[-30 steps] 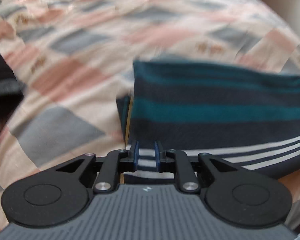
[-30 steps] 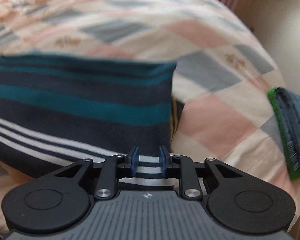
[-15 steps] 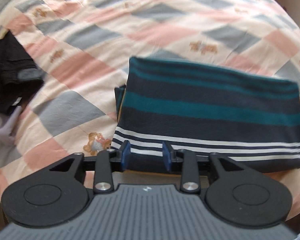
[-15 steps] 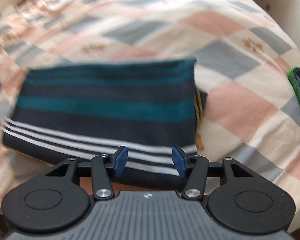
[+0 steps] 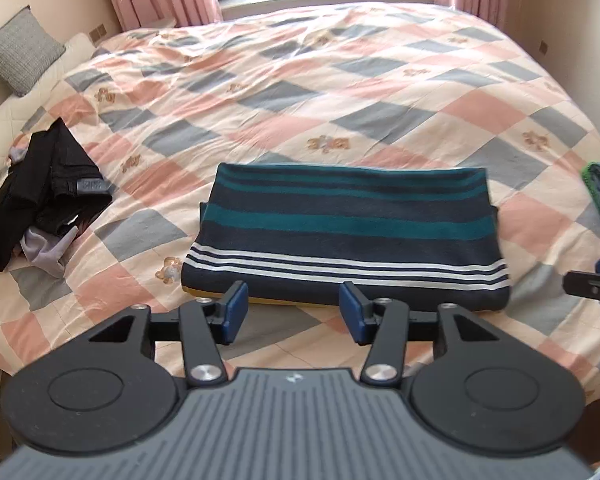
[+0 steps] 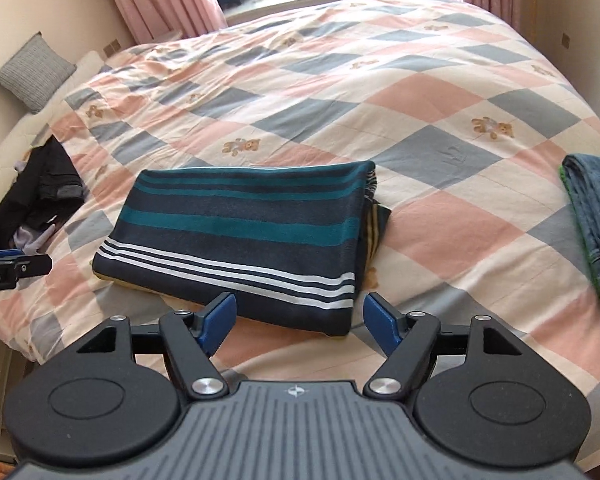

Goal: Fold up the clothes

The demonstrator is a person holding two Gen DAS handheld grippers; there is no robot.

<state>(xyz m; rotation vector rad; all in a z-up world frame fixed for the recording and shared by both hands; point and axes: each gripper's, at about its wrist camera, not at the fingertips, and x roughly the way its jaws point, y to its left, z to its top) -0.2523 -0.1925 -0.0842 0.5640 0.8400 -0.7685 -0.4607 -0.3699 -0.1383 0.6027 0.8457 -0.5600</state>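
Our left tool (image 5: 291, 312) now stands wide open with nothing between its blue pads, and our right tool (image 6: 300, 322) is spread just as wide and equally empty. A second ago both were pinched on the near hem of the striped sweater (image 5: 346, 236); half a second ago the jaws had parted, and since then we have drawn both tools back and up, clear of the cloth. We take that to mean this fold is done and the garment has been released.

The striped sweater lies flat as a neat rectangle on the checked bedspread (image 5: 340, 92), white stripes toward us, with a mustard-coloured layer peeking out beneath its near edge.

Farther out, a heap of black clothes (image 5: 39, 192) sits unfolded to our left, probably next in line. To our right lie folded blue jeans (image 6: 598, 232) on something green. We see no baskets, boxes or other containers.
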